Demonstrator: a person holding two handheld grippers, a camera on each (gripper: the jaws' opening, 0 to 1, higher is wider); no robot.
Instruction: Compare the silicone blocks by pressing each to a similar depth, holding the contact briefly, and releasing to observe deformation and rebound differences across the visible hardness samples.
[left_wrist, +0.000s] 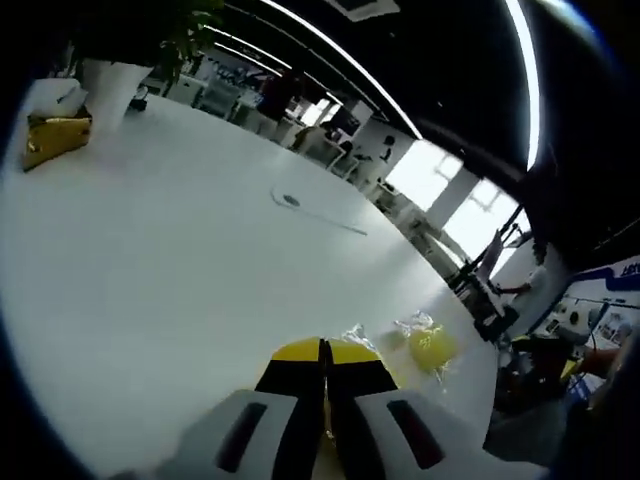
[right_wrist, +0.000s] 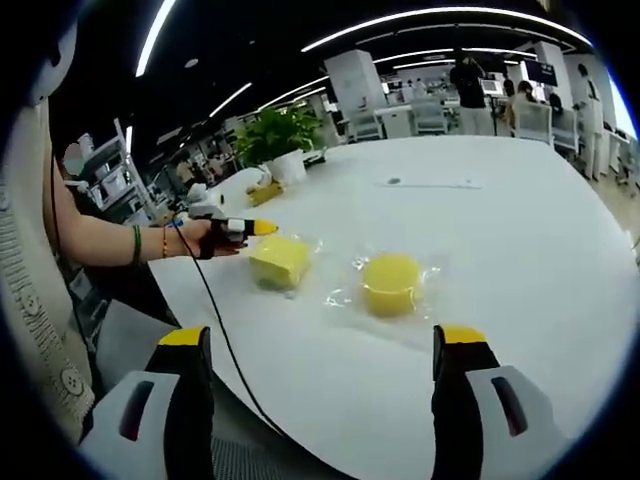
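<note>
In the right gripper view, going left to right, we see our left hand (right_wrist: 205, 238) at about ten o'clock, carrying the left tongs (right_wrist: 262, 228), whose yellow tips sit just beside or touching the square yellow block (right_wrist: 281, 261); we cannot tell which. The left gripper view shows those tongs (left_wrist: 324, 352) with their jaws pressed together, holding nothing between them. A black cable (right_wrist: 222, 335) trails from that hand toward six o'clock. Next, near the centre, comes the round yellow block (right_wrist: 391, 284). Both blocks lie in clear wrappers on the white worktop (right_wrist: 520, 240), a little apart from each other. At the bottom of this view the right tongs (right_wrist: 325, 350) stand wide apart, empty, hovering near the worktop edge and well short of either block. Behind the blocks at eleven o'clock stands a potted plant (right_wrist: 279, 135).

In the left gripper view a wrapped yellow block (left_wrist: 432, 346) lies at four o'clock, beside the closed tips.

We judge the step in hand to be the press on the square block. To do it well, we should bring the closed tips down square onto the block's top face, near its middle, so the wrapper does not slide. We should push slowly to a modest depth, pause, then lift straight off and watch the dent recover. We should repeat on the round one to the same depth.
</note>
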